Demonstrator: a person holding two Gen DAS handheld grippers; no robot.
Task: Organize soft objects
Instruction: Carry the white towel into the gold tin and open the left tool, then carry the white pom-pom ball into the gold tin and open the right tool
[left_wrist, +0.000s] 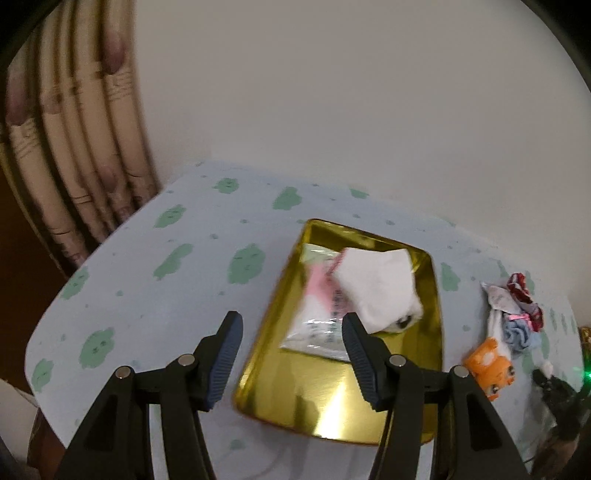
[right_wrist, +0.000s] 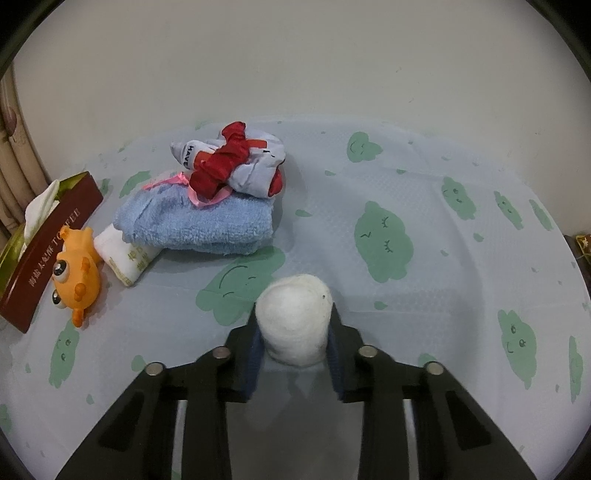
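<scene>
Left gripper (left_wrist: 291, 334): jaws apart, nothing between them, hanging over the near left corner of the tray.
Right gripper (right_wrist: 294, 328): clamped on a white ball (right_wrist: 294, 323), which bulges out past the pads, held over the cloth.
Tray (left_wrist: 332, 413): gold, on the cloth; seen from the right wrist as a red-sided box at the left edge.
In the tray: a white pad (left_wrist: 376, 286) lying over a clear packet (left_wrist: 317, 325) with pink print.
Pile: blue towel (right_wrist: 199, 225) with a grey sock (right_wrist: 251, 173) and red scrunchie (right_wrist: 221, 162) on top, and a white packet (right_wrist: 125, 258) tucked under its left end.
Toy (right_wrist: 75, 278): orange, big-eyed, between the tray and the white packet, just beside both.
Cloth (right_wrist: 406, 184): pale blue with green cloud faces.
Backdrop: plain wall; curtain (left_wrist: 74, 155) at the left.
</scene>
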